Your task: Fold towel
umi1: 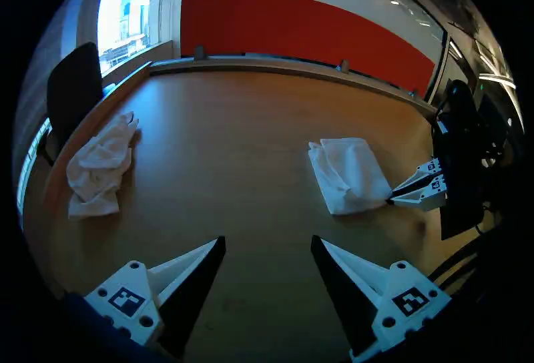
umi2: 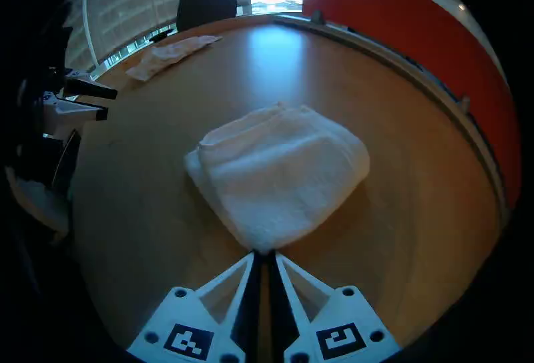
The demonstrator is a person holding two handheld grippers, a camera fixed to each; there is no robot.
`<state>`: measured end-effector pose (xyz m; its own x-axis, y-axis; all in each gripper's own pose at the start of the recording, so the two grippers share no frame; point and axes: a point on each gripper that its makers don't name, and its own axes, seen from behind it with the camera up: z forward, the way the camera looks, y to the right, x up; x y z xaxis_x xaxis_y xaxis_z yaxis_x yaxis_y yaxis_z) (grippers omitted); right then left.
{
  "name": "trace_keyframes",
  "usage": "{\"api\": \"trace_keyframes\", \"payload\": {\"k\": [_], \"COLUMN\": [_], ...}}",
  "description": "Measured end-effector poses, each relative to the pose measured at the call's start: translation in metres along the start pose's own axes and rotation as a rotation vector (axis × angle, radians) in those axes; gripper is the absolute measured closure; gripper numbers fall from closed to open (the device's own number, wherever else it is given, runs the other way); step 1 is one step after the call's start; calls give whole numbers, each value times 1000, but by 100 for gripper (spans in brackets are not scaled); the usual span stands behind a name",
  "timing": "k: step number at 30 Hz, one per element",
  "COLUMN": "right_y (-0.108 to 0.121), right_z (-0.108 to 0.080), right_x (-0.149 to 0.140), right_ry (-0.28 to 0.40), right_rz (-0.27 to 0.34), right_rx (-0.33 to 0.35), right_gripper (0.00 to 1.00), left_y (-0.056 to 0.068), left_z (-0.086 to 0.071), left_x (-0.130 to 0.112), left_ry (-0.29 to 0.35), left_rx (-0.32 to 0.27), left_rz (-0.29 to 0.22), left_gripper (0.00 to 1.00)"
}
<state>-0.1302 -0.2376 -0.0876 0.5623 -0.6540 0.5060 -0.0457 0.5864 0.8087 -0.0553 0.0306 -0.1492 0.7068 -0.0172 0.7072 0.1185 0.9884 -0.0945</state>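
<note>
Left gripper view: your left tongs [umi1: 267, 239] stand wide, the two fingers well apart above the bare wood of the counter [umi1: 233, 163], holding nothing. The folded towel [umi1: 348, 173] lies flat on the counter, ahead and to the right. Your right tongs [umi1: 392, 196] meet its near right corner, fingers drawn close together. A second, crumpled towel [umi1: 100, 166] lies well apart at the counter's left edge, near a dark chair [umi1: 73, 89]. A red panel [umi1: 307, 29] runs along the far edge. Right gripper view: your right tongs [umi2: 265, 256] are narrowed to a slim gap, tips right at the nearest corner of the folded towel [umi2: 280, 176], which lies directly ahead on the counter [umi2: 400, 183]. You cannot tell whether any cloth is pinched between them. The left tongs [umi2: 110, 104] appear at the left, fingers apart, clear of the folded towel. The crumpled towel [umi2: 170, 56] lies at the far edge, beside the chair [umi2: 207, 3].
</note>
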Motion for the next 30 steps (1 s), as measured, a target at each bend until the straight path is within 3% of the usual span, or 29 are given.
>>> {"api": "trace_keyframes", "payload": {"k": [15, 30], "right_y": [7, 23], "right_z": [-17, -57], "right_x": [27, 105], "right_ry": [52, 165], "right_rz": [-28, -91], "right_rx": [-17, -50], "right_gripper": [94, 95], "left_y": [1, 0], "left_z": [-1, -5], "left_x": [2, 10], "left_ry": [3, 29], "left_rx": [-4, -8], "left_rz": [5, -1], "left_gripper": [5, 5]}}
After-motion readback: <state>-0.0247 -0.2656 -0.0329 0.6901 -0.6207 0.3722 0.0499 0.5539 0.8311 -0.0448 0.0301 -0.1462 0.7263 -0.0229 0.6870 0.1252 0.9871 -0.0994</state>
